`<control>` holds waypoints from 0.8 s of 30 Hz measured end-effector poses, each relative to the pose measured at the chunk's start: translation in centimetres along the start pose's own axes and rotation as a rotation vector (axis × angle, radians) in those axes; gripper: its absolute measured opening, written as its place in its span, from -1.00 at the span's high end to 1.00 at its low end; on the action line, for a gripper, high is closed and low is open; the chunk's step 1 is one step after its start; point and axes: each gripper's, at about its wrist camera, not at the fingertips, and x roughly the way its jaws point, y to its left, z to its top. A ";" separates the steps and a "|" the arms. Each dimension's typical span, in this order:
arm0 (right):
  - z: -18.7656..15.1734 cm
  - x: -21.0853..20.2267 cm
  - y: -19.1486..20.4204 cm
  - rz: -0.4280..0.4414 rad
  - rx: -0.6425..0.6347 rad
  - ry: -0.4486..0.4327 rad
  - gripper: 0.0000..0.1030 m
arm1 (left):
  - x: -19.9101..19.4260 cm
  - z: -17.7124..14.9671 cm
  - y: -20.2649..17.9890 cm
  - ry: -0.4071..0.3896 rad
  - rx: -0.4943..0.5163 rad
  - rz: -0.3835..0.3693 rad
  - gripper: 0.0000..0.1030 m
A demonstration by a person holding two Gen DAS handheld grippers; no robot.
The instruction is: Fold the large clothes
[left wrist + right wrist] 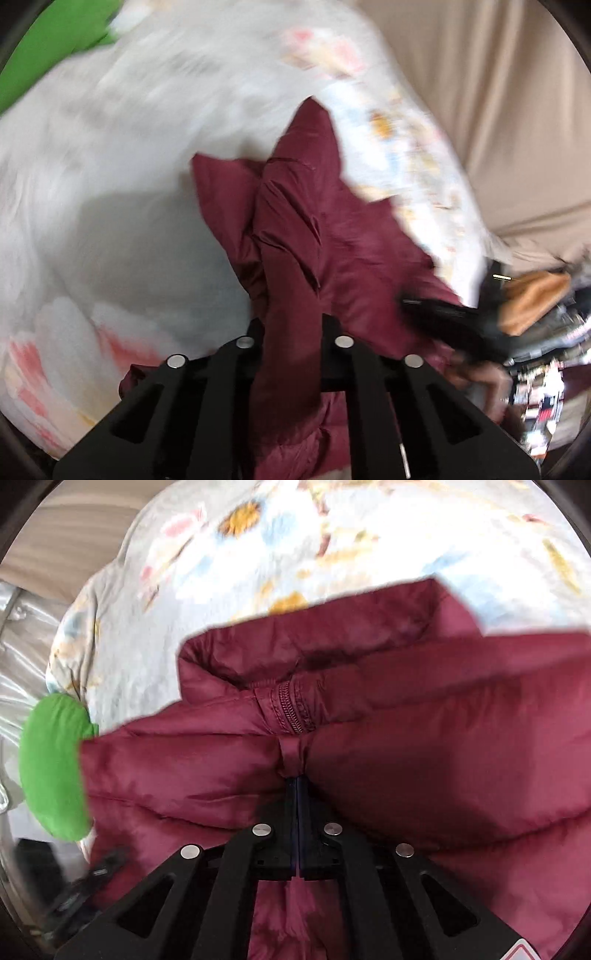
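The left gripper (293, 325) clamped a maroon jacket (295, 229) fold stretching lengthwise straight ahead; the right gripper (297, 786) pinched it below the zipper (291, 709).

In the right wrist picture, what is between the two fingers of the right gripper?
A small pinch of the maroon puffer jacket, just below its zipper, sits between the shut fingers of the right gripper; the right wrist view shows it.
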 end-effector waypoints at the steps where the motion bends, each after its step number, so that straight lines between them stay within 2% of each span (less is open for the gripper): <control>1: -0.1 0.1 0.2 -0.001 -0.012 -0.005 1.00 | -0.8 0.0 -1.2 -0.012 0.024 -0.028 0.86; 4: -0.2 0.4 0.1 0.025 -0.020 -0.007 1.00 | -2.4 0.2 -6.1 -0.031 0.116 -0.120 0.87; 6: -0.2 0.3 -0.6 0.072 0.001 -0.006 1.00 | -2.0 0.0 -9.5 -0.020 0.178 -0.152 0.87; 8: -1.1 -1.8 -1.6 0.112 0.050 -0.032 1.00 | -1.3 -0.2 -12.3 0.001 0.225 -0.186 0.88; 10: -3.8 -6.3 -2.3 0.150 0.005 -0.092 0.99 | -0.9 -0.5 -14.1 0.015 0.257 -0.186 0.88; 11: -5.2 -7.8 -2.6 0.132 -0.014 -0.102 0.99 | -0.6 -0.6 -15.0 0.022 0.269 -0.185 0.88; 12: -6.6 -9.1 -3.1 0.112 -0.025 -0.106 0.99 | -0.5 -0.8 -15.5 0.026 0.276 -0.181 0.88; 14: -10.2 -10.2 -4.5 0.141 -0.003 -0.074 0.98 | -0.4 -1.3 -16.6 0.033 0.289 -0.173 0.88; 18: -14.1 -6.9 -5.2 0.173 0.022 -0.003 0.98 | 0.3 -2.6 -18.6 0.071 0.302 -0.154 0.88; 20: -14.1 -5.3 -5.4 0.202 0.038 0.006 0.96 | 0.9 -3.1 -19.3 0.097 0.317 -0.143 0.89; 24: -13.6 -3.4 -5.7 0.317 0.029 0.037 0.96 | 2.4 -5.3 -21.4 0.142 0.348 -0.117 0.90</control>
